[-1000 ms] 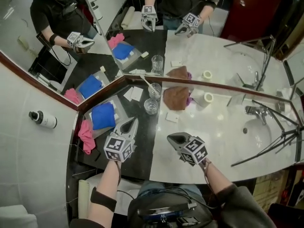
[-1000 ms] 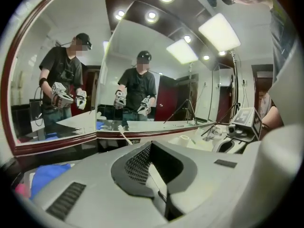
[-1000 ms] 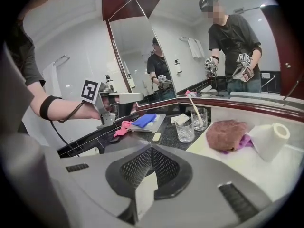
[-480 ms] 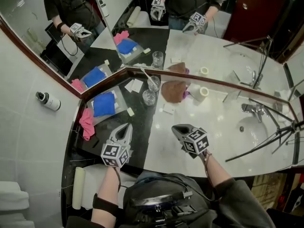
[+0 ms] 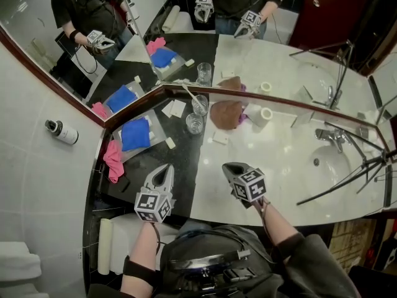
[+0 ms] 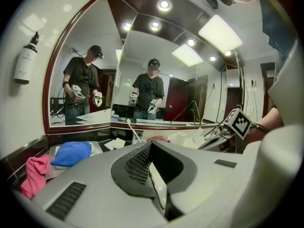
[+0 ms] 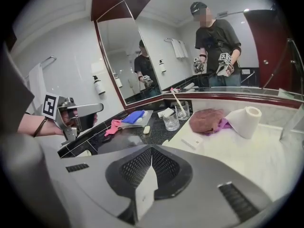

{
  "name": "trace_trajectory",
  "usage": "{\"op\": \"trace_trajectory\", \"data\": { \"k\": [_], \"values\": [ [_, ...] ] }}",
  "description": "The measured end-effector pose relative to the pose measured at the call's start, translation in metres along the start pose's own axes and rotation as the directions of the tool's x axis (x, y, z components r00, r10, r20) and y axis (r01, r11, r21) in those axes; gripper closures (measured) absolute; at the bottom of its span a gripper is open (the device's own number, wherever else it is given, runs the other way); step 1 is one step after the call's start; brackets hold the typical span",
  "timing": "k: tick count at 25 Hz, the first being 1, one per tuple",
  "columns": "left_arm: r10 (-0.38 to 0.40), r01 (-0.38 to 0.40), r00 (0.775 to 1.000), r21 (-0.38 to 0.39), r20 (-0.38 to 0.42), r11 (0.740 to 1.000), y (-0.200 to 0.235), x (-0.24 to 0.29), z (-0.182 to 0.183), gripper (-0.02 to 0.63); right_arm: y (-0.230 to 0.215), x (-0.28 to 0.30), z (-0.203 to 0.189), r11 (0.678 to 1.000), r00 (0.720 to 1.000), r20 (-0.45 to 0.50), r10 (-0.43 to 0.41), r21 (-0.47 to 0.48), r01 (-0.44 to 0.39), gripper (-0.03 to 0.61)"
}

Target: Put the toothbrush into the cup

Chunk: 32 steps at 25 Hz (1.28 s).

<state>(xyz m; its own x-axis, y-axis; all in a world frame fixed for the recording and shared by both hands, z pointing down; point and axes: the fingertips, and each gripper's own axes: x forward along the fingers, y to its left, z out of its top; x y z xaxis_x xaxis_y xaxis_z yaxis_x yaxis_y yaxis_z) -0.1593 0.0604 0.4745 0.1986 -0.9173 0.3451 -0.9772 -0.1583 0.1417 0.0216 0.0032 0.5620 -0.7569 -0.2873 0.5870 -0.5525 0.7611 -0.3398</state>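
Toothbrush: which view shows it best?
The right gripper view: the toothbrush stands clear, leaning in the rear glass by the mirror. The head view shows it small from above. The left gripper view shows only its top, behind the left gripper.

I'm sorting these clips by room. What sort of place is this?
Most likely a bathroom: a white sink basin with a chrome tap, a wide corner wall mirror, and a white toilet-paper roll on the pale marble counter.
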Motion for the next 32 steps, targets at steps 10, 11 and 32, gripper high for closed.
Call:
{"op": "trace_trajectory", "data": {
  "k": [10, 11, 32],
  "values": [
    [-0.098, 0.099, 0.994, 0.022, -0.049, 0.995, 0.016, 0.014, -0.012, 0.611, 0.016, 0.07, -0.026, 0.977, 0.975, -0.136, -0.174, 0.098, 0.188, 0.395],
    [-0.106, 0.107, 0.993, 0.02, -0.052, 0.994, 0.02, 0.017, -0.014, 0.611, 0.016, 0.077, -0.027, 0.971, 0.969, -0.149, -0.197, 0.104, 0.213, 0.379],
    [-0.216, 0.209, 0.967, -0.064, -0.137, 0.976, 0.053, 0.068, -0.061, 0.611, -0.025, 0.172, -0.041, 0.872, 0.872, -0.308, -0.381, 0.192, 0.449, 0.354]
  ]
}}
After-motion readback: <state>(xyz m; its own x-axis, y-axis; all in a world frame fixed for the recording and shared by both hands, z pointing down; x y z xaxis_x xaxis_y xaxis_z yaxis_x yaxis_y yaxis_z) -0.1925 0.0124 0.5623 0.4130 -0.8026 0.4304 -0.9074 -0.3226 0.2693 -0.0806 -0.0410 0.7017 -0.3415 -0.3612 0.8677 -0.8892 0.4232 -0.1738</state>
